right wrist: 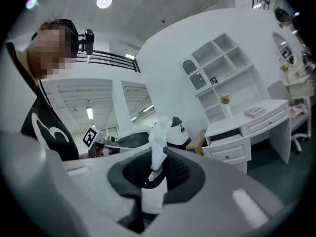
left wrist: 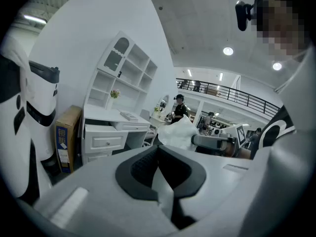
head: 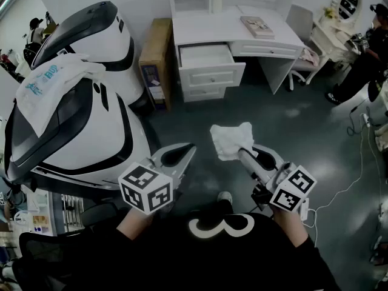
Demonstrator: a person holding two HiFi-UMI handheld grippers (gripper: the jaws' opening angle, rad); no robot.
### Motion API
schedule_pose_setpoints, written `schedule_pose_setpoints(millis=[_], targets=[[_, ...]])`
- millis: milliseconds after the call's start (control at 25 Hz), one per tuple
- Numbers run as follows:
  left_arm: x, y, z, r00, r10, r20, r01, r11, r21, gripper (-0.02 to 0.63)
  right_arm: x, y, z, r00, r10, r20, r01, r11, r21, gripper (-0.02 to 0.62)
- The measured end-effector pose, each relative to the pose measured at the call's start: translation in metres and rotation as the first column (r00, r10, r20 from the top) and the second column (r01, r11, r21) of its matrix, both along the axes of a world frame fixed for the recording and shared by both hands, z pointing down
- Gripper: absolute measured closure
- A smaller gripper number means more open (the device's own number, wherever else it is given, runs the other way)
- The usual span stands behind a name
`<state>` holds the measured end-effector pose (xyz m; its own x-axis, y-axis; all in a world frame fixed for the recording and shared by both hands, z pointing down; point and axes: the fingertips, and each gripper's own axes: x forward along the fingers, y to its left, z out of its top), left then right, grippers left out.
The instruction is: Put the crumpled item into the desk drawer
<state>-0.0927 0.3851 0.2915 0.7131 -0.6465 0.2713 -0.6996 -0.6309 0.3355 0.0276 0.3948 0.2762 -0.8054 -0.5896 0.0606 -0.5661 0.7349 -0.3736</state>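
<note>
Right gripper [head: 244, 153] held level, jaws pinching the crumpled white cloth [head: 230, 139]. Left gripper [head: 187, 149] alongside, tipped slightly down, jaws pressed together. The desk drawer [head: 206, 54] stands open well ahead.

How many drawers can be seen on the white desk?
3. On the white desk: an open drawer at upper left, a closed drawer right below it, and a wide closed drawer to its right. More may be hidden.
</note>
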Motion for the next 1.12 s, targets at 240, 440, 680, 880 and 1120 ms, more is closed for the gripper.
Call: schedule_pose_setpoints(millis=[240,440,680,880,1120], targets=[[0.021,-0.012,0.003,1.000,-0.006,0.011,0.006,1.000,-0.003,0.597,0.020,-0.014,-0.002,1.000,-0.011,0.005,0.011,1.000,0.008,0.545],[0.045,-0.029,0.006,1.000,-0.010,0.019,0.010,1.000,-0.014,0.597,0.044,-0.030,0.004,1.000,-0.022,0.006,0.022,0.999,-0.025,0.545],[0.087,-0.055,0.003,0.999,-0.019,0.029,0.020,1.000,-0.009,0.597,0.086,-0.056,0.003,0.999,-0.034,0.032,0.035,0.999,-0.041,0.543],[0.125,-0.076,-0.005,0.999,-0.029,0.045,0.028,0.999,0.020,0.597,0.129,-0.078,-0.005,0.999,-0.031,0.031,0.032,0.999,-0.013,0.542],[0.167,-0.086,-0.010,0.998,-0.024,0.057,0.022,0.999,0.048,0.597,0.171,-0.091,-0.008,0.999,-0.014,0.031,0.014,1.000,0.008,0.541]])
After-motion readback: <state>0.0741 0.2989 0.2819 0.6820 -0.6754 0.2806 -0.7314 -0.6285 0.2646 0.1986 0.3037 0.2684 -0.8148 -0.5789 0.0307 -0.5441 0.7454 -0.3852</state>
